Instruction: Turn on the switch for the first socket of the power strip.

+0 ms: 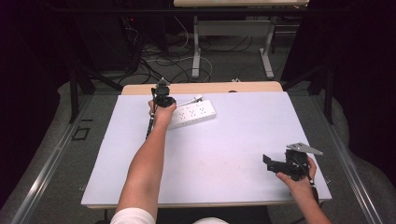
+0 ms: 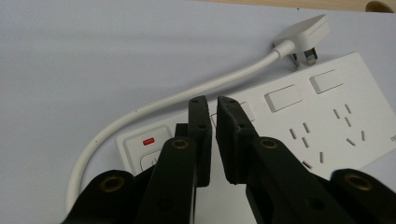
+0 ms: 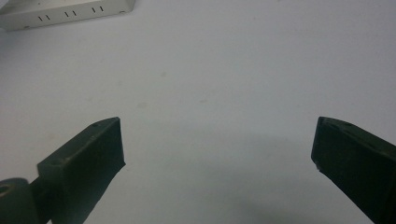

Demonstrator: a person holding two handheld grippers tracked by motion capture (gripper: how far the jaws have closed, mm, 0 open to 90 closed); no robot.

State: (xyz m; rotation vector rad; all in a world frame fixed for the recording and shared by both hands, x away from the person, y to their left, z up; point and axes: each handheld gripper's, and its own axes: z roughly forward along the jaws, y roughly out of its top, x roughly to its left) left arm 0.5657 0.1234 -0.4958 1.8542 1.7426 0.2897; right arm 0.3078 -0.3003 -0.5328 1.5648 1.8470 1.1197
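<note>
While the left gripper (image 2: 211, 103) hovers with its jaws nearly together and holding nothing, the white power strip (image 2: 299, 126) lies right under its tips, near the switch with the red light (image 2: 148, 140). Its cord (image 2: 187, 93) curls beyond to the unplugged plug (image 2: 303, 32). Pressing that switch looks not yet done; the right gripper (image 3: 217, 140) waits wide apart over bare desk (image 3: 233, 70), well away.

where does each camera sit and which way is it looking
High view: above the person's side, looking forward and down on the table; both forearms and grippers show.
Left gripper view: rides the left gripper, jaws nearly shut, over the power strip and its plug.
Right gripper view: rides the right gripper, jaws wide, facing bare table.
All three share the power strip.
</note>
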